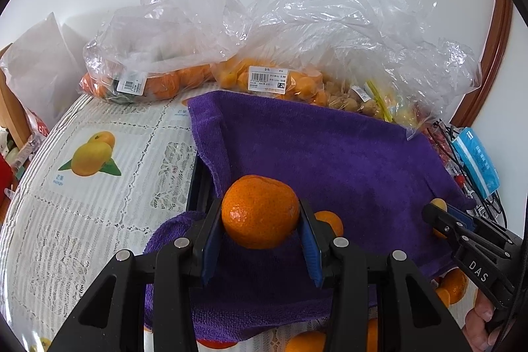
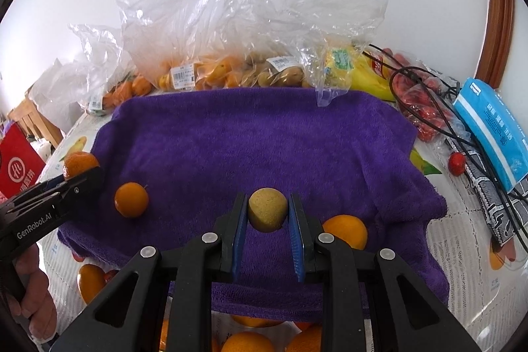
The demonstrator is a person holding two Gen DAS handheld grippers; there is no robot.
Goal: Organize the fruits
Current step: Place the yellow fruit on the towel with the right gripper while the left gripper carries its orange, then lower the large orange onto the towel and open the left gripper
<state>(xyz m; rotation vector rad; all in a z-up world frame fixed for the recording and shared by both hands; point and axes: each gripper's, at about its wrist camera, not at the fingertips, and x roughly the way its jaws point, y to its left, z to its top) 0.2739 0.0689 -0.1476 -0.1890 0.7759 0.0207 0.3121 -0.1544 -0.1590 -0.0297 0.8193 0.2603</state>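
Observation:
My left gripper [image 1: 260,220] is shut on an orange mandarin [image 1: 260,210] and holds it just above the left part of the purple towel [image 1: 330,154]. My right gripper [image 2: 268,215] is shut on a small yellow-brown round fruit [image 2: 267,208] above the towel's [image 2: 247,137] front middle. A small orange [image 2: 131,199] lies on the towel at the left; a larger orange [image 2: 346,231] lies right of my right gripper. In the right wrist view the left gripper [image 2: 71,178] shows at the left edge with its mandarin [image 2: 79,164].
Clear plastic bags of oranges [image 1: 148,81], kumquats [image 2: 204,71] and brown fruits [image 2: 280,75] stand behind the towel. Bananas [image 2: 366,78], red tomatoes [image 2: 422,111], a black cable [image 2: 429,108] and a blue tissue pack [image 2: 491,127] lie at the right. Several loose oranges [image 2: 90,281] sit near the front edge.

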